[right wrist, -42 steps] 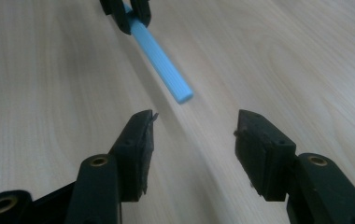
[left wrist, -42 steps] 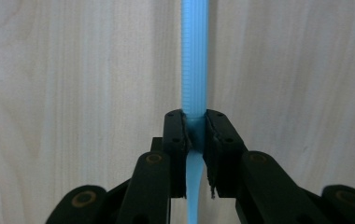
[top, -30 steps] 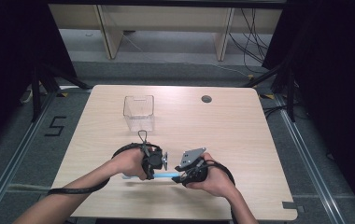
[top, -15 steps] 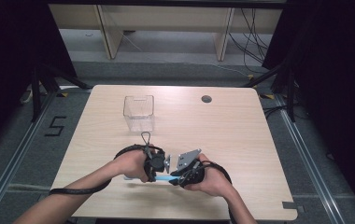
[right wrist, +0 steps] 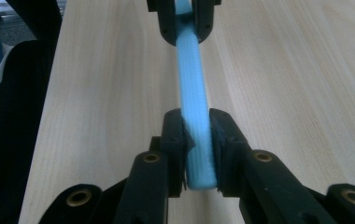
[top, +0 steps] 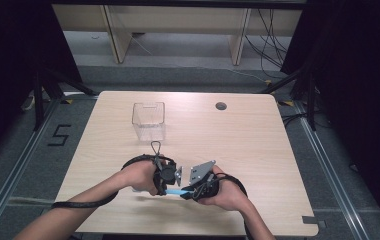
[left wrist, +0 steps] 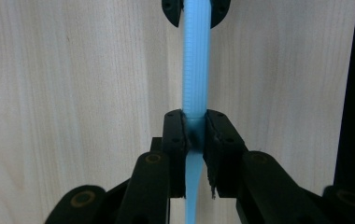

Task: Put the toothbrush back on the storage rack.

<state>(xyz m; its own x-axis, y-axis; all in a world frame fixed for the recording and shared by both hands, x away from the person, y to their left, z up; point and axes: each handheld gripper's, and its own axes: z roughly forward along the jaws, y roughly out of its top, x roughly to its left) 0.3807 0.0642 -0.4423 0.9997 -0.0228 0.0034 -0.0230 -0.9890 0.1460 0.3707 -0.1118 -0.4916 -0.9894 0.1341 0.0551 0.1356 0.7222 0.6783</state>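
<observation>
A light-blue ribbed rod (top: 176,191) hangs level just above the table's near part, spanning both grippers. My left gripper (top: 166,188) is shut on its thin tapered end, which sticks out behind the pads in the left gripper view, where the gripper (left wrist: 195,127) clamps the rod (left wrist: 195,70). My right gripper (top: 190,193) has just been closing on the thicker end, and its pads now press the rod. In the right gripper view the gripper (right wrist: 197,128) clamps the rod (right wrist: 192,70), and the left gripper (right wrist: 183,21) grips the far end.
A clear plastic box (top: 148,120) stands upright on the wooden table (top: 258,145), beyond my hands to the left. A round cable hole (top: 221,106) is near the far edge. Shelving and cables lie behind the table. A dark sleeve (right wrist: 12,121) borders the table's side.
The right gripper's jaws have closed onto the blue rod. Both hands have kept their places and the left grip is unchanged.
</observation>
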